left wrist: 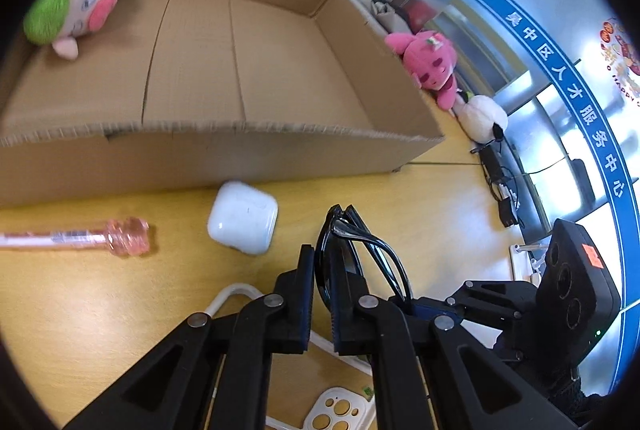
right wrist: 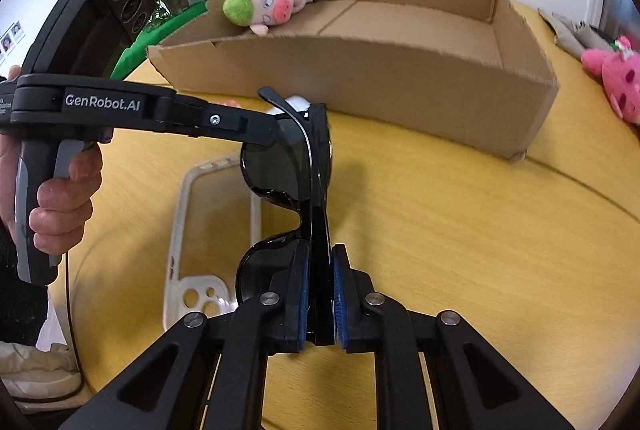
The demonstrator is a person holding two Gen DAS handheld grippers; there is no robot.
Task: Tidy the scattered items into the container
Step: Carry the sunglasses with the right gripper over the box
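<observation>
- A cardboard box (right wrist: 360,78) is seen ahead of both grippers, on a yellow table (right wrist: 460,230); its floor is mostly bare.
- Only one item is judged to be put away so far: a pig plush (right wrist: 268,2) lies inside the box at its far left corner.
- A pink plush (left wrist: 430,64) and a white plush (left wrist: 482,118) are left outside, beyond the box's right end, well apart from the grippers.
- A clear phone case (right wrist: 208,230) lies on the table below and to the left of the right gripper (right wrist: 320,304).
- Black sunglasses (right wrist: 288,174) are held up off the table, short of the box, between the two grippers; they are judged to be the item in hand.
- A white earbud case (left wrist: 243,217) rests just ahead of the left gripper (left wrist: 322,304), near the box's front wall.
- A pink pen (left wrist: 88,236) lies on the table well to the left of that gripper.
- The right gripper is clenched on the folded frame at the near end, its blue pads pressed on either side.
- The left gripper is likewise clamped tight on the sunglasses at the other end, with a temple arm arching past its right finger.
- Most of the tidying is judged to remain.
</observation>
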